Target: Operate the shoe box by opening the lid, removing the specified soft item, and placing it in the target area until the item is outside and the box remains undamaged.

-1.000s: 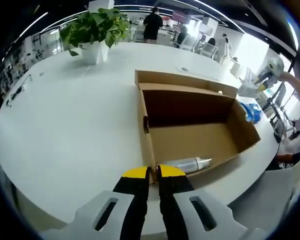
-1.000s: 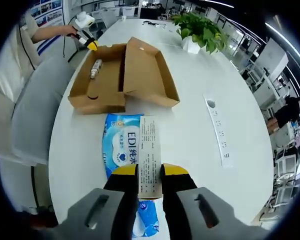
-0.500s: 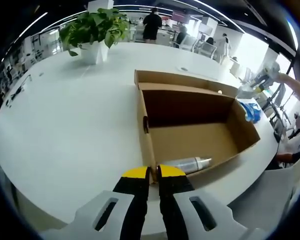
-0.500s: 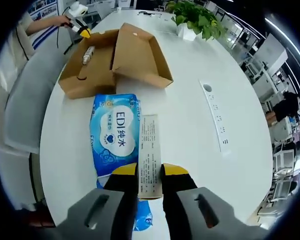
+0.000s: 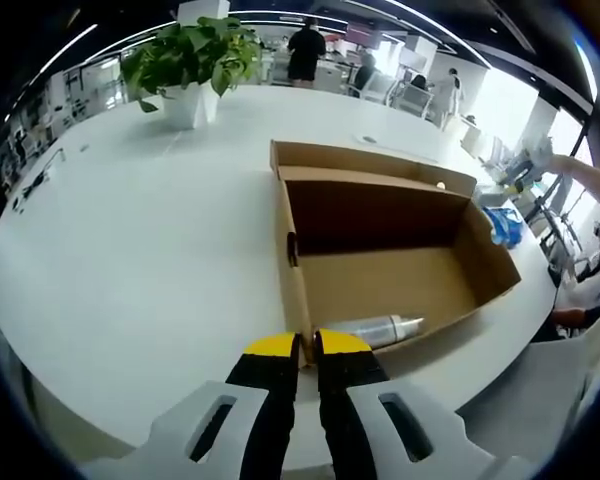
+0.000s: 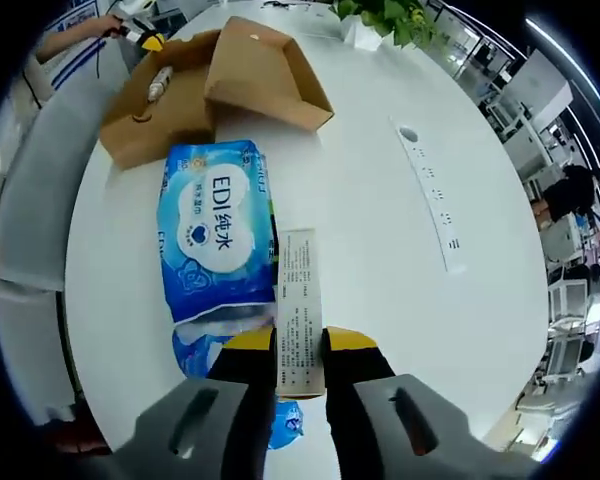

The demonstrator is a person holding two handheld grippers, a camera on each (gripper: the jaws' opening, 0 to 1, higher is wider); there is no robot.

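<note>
bottle (image 5: 375, 326) alone in open shoe box (image 5: 400, 282)

L hand-held gripper (image 5: 306, 345) clamps box (image 5: 380, 250) wall | bottle (image 5: 373, 326) inside

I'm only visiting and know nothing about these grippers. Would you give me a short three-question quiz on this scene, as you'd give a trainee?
1. True or false: the box lid is open.
2. What does the right gripper hold? A) bottle B) blue wipes pack C) plant
3. Fill in: the left gripper pinches the box's ___.

Key:
1. True.
2. B: it holds the pack by its white label.
3. Wall; the bottle lies just inside.
</note>
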